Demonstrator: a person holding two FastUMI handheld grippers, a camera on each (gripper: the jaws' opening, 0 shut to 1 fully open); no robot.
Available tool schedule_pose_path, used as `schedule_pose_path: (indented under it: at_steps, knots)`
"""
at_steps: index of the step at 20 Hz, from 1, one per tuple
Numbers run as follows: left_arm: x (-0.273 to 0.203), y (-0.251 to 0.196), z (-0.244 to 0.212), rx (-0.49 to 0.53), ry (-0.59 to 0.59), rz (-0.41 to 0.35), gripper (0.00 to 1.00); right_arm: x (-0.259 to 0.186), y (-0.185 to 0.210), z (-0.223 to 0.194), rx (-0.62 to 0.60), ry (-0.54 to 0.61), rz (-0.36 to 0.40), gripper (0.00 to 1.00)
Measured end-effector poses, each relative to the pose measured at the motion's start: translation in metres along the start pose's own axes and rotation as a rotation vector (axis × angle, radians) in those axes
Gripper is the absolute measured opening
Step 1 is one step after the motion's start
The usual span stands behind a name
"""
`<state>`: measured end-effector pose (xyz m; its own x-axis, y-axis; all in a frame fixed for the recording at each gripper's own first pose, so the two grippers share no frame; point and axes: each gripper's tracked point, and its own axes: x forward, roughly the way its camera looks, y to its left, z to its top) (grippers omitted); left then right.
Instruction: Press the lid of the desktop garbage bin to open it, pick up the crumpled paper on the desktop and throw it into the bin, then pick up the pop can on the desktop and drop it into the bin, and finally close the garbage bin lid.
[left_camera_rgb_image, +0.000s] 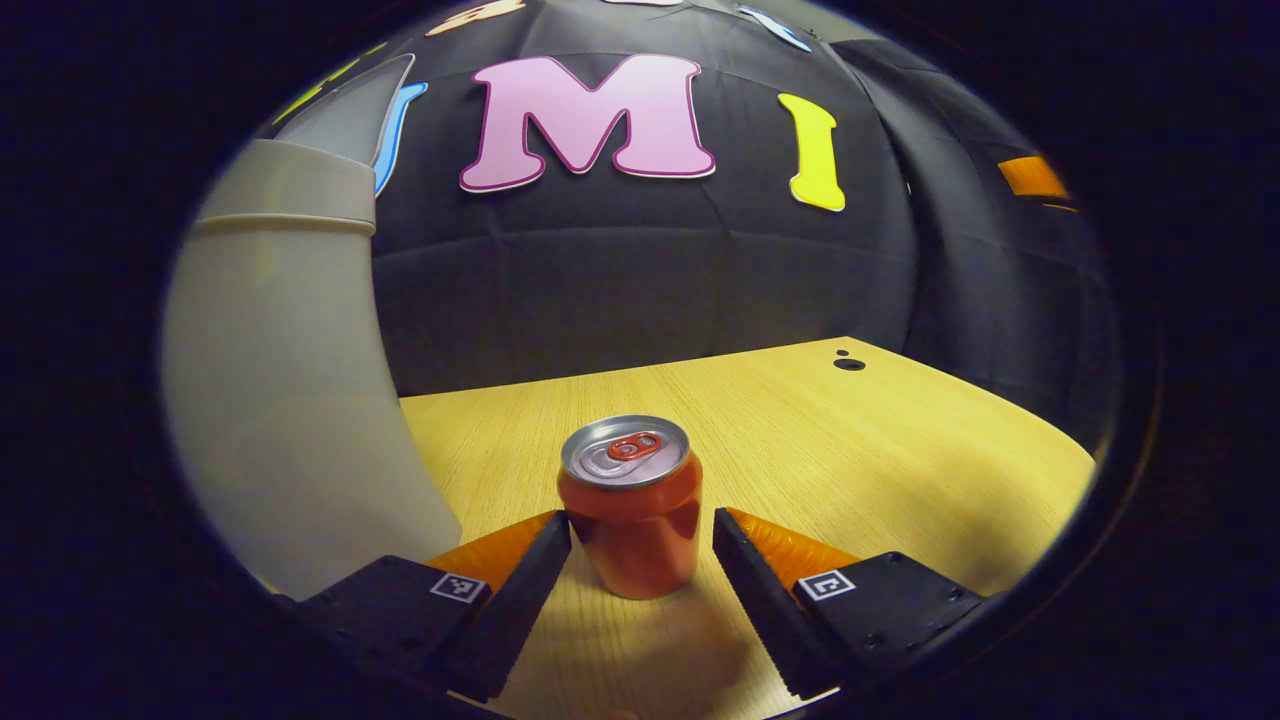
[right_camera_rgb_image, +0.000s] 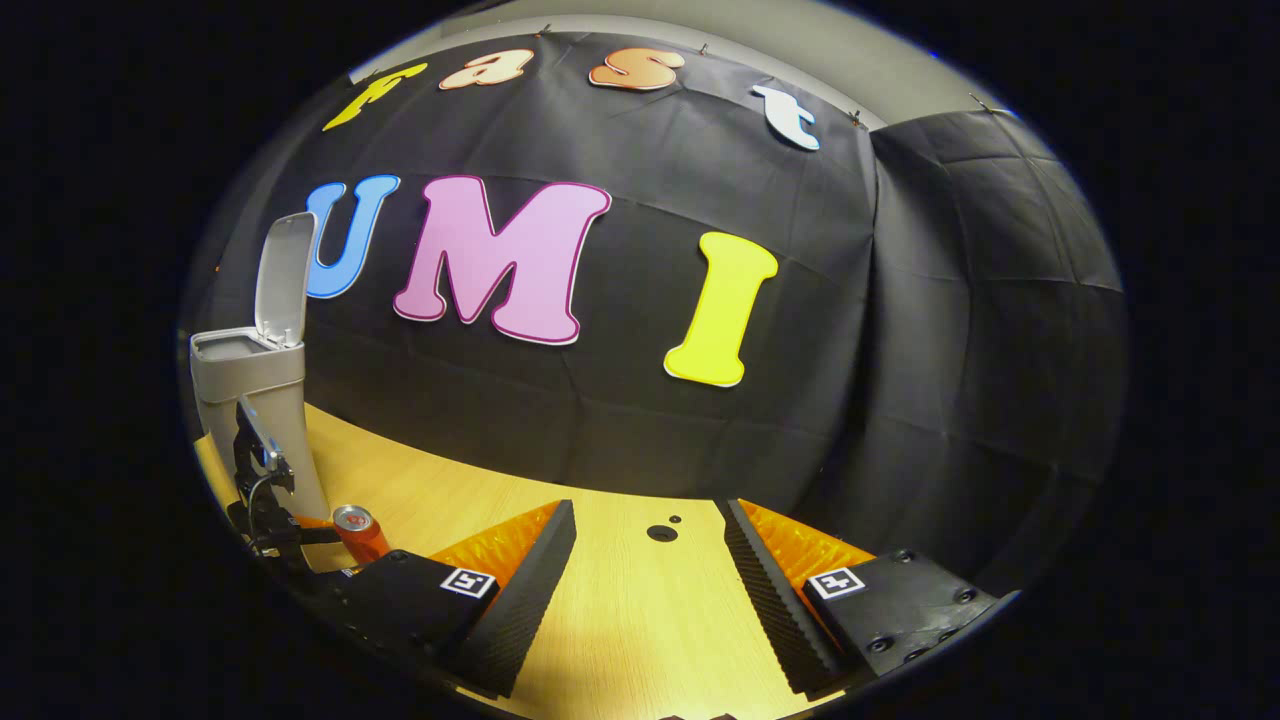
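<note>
We saw the can (left_camera_rgb_image: 632, 505) standing upright on the table (left_camera_rgb_image: 850, 450), between the two fingers of the left gripper (left_camera_rgb_image: 640, 545). The jaws were spread, one finger at each side of the can. The left finger (left_camera_rgb_image: 525, 580) seemed to reach the can's wall or nearly so, and a thin gap stayed at the right finger (left_camera_rgb_image: 755, 580), so we could not call it a grip. The foot of the can was clear, with the wood showing under it.

Just beside the can, on the left of the left gripper view, rose the bin (left_camera_rgb_image: 290, 400). Its top and its left side were cut off by the edge, so from here we could not see inside it. In the right gripper view the bin (right_camera_rgb_image: 255, 390) was far off at the left with its lid (right_camera_rgb_image: 282, 280) standing up, open. We could not make out any paper in it. The can (right_camera_rgb_image: 358, 532) was small there, and the left gripper (right_camera_rgb_image: 262, 500) showed as a dark shape just beside it, hard to read.

The right gripper (right_camera_rgb_image: 650, 570) was held low over bare table (right_camera_rgb_image: 620, 620), well apart from the can, its jaws spread wide and holding nothing. Two small dark holes (right_camera_rgb_image: 662, 532) lay in the wood ahead of it.
</note>
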<state>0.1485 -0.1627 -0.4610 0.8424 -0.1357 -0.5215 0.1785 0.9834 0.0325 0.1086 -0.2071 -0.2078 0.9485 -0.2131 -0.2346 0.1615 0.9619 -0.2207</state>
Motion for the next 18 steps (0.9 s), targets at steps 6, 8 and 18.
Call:
schedule_pose_path:
  at_steps: [6, 8, 18]
  knots:
    - [0.009, 0.000, 0.000, -0.030, 0.002, 0.003, 0.97, -0.002, 0.001, -0.012, -0.010, 0.026, 0.005, 0.97]
    - [0.007, 0.000, 0.001, -0.058, 0.010, 0.002, 0.91, -0.004, -0.001, -0.010, -0.002, 0.022, 0.002, 0.97]
    - [-0.074, -0.016, 0.095, -0.017, -0.126, -0.037, 0.89, -0.010, -0.005, 0.021, 0.010, -0.006, 0.008, 0.97]
